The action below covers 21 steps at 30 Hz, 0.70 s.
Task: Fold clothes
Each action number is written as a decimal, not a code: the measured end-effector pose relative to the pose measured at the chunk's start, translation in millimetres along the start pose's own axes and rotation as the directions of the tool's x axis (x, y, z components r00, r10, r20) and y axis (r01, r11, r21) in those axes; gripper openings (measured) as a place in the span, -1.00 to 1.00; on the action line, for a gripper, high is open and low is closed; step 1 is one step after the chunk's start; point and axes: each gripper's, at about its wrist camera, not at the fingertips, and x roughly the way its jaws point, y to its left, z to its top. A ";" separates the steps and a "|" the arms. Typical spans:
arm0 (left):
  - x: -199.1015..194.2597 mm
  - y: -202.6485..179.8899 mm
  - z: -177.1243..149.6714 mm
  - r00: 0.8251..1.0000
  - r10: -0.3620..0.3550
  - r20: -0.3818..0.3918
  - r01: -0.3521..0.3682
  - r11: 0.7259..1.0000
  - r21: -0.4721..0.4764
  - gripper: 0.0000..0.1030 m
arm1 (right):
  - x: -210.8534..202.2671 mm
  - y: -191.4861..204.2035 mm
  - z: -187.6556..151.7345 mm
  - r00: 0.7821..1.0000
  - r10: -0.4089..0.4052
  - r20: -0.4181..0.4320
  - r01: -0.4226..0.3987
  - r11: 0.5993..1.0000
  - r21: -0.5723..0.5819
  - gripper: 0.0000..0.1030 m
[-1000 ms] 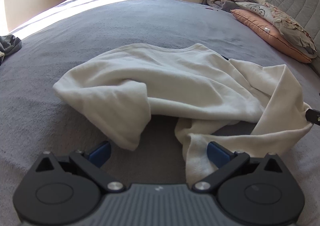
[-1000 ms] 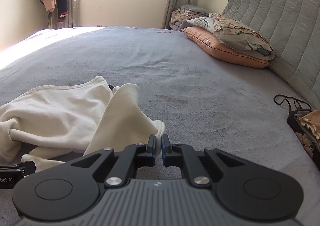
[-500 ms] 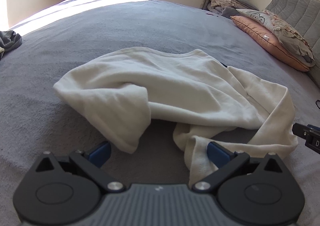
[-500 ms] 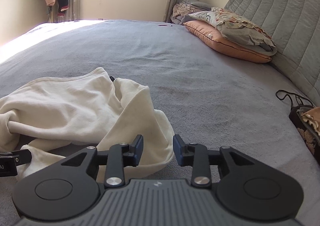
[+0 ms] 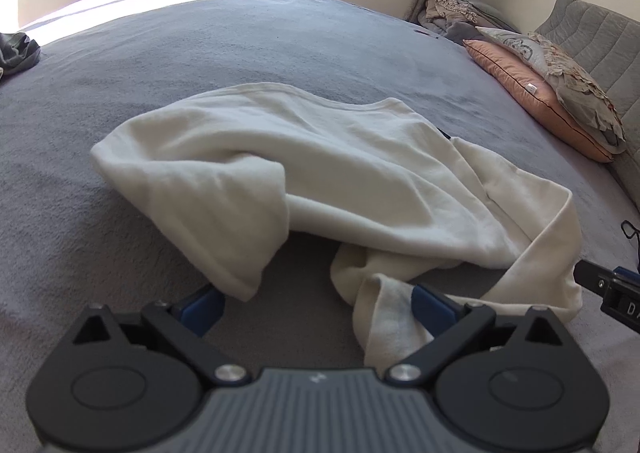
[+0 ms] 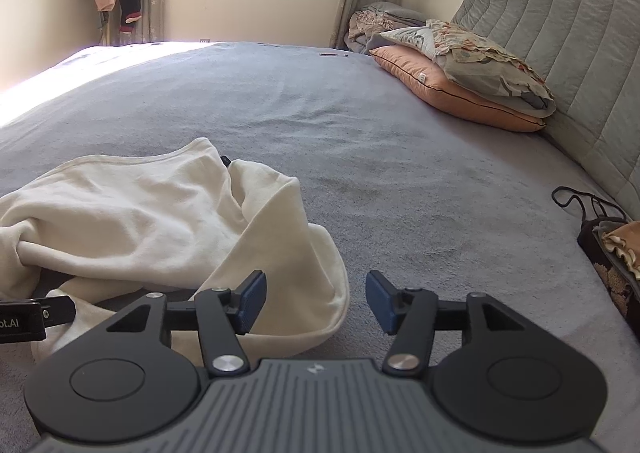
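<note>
Cream garment (image 5: 320, 181) lies crumpled on the grey bed (image 5: 280, 45), centre of the left wrist frame. Left tool (image 5: 316, 305): jaws wide, a fabric fold draped by its right pad, not clamped. Right tool (image 6: 316, 301): jaws opening, garment edge between them, unpressed.

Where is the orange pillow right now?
The orange pillow lies at the far right of the bed, against the grey headboard, under a floral pillow; both views show it.
</note>
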 end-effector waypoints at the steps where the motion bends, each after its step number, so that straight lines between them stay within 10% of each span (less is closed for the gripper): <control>1: -1.0 -0.1 -0.2 1.000 -0.007 0.006 0.007 1.000 -0.005 0.83 | -0.2 -0.5 0.0 1.000 0.001 0.000 -0.001 1.000 0.002 0.13; 6: -2.2 3.8 0.6 0.998 -0.063 0.009 0.064 0.997 -0.049 0.41 | -0.6 -1.4 0.1 1.000 0.003 0.001 -0.003 1.000 -0.001 0.14; 11: -1.1 0.5 -1.0 0.985 -0.173 -0.016 0.172 0.983 -0.069 -0.64 | -2.7 -0.5 0.3 1.000 0.009 0.006 -0.009 1.000 -0.002 0.22; 21: -11.5 -35.1 -14.3 0.962 -0.268 -0.045 0.272 0.954 0.129 -0.96 | -5.4 2.2 0.3 0.999 0.054 0.004 -0.054 0.999 0.005 0.35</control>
